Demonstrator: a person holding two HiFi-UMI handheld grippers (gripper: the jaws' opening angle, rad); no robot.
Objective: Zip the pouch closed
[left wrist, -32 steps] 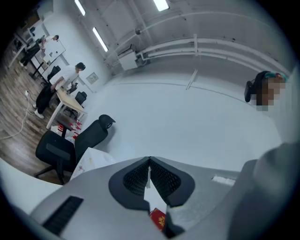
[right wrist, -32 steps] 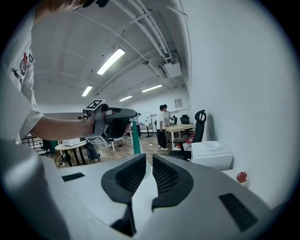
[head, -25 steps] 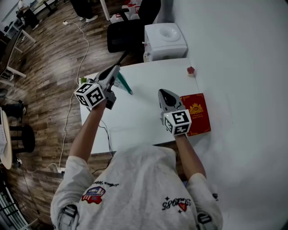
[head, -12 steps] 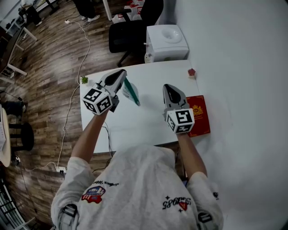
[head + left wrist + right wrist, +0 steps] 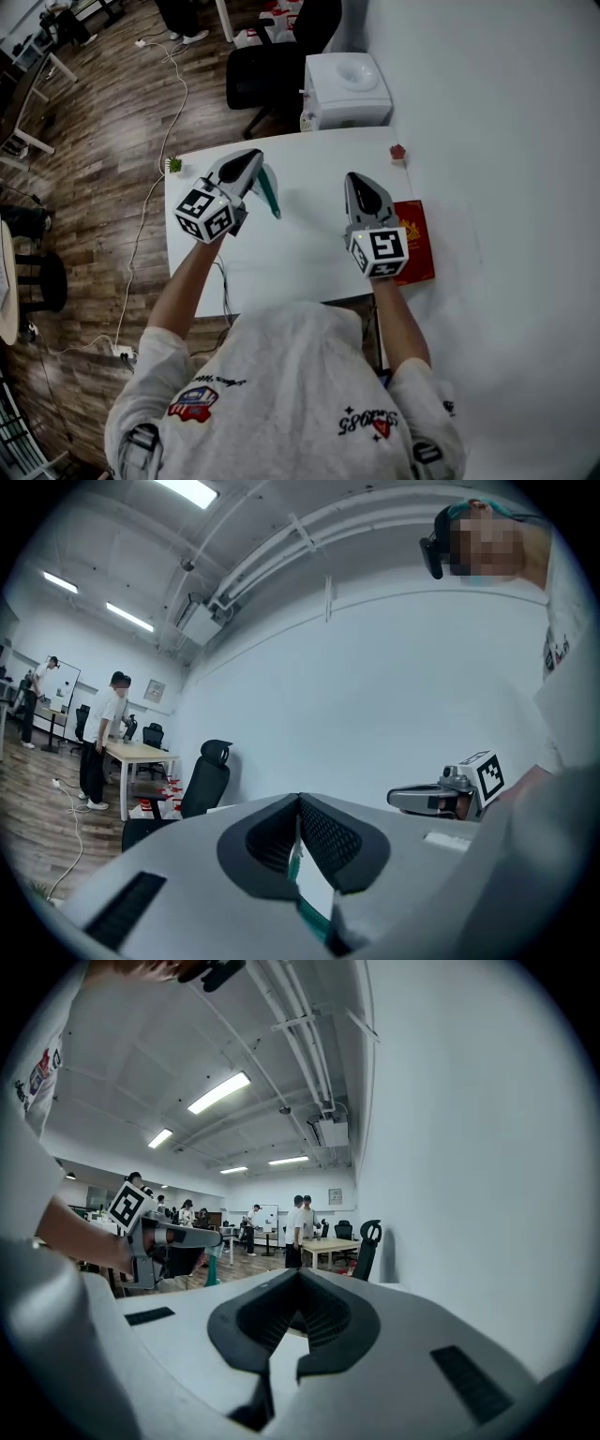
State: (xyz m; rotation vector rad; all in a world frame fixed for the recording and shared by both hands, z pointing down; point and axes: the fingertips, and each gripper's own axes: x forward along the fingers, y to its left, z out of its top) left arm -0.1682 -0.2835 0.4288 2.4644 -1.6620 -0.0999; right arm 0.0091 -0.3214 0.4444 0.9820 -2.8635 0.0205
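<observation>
Slim teal fabric pouch [image 5: 269, 192] was clamped in the closed left tool [image 5: 256, 159] over the white worktop [image 5: 309, 246], its long axis slanting from the tips back toward the person. Right tool [image 5: 355, 178] was closed and empty, apart on the pouch's right, so it would likely reach leftward.

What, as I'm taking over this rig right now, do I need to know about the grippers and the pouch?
Left gripper: shut on the teal pouch, held over the white table.
Right gripper: shut, empty, apart from the pouch, near the red booklet.
Done: pouch is in hand.
Unclear: the pouch shows edge-on, so the zip's state cannot be told.
Left: probably bring the right gripper to the zip pull and draw it shut.
</observation>
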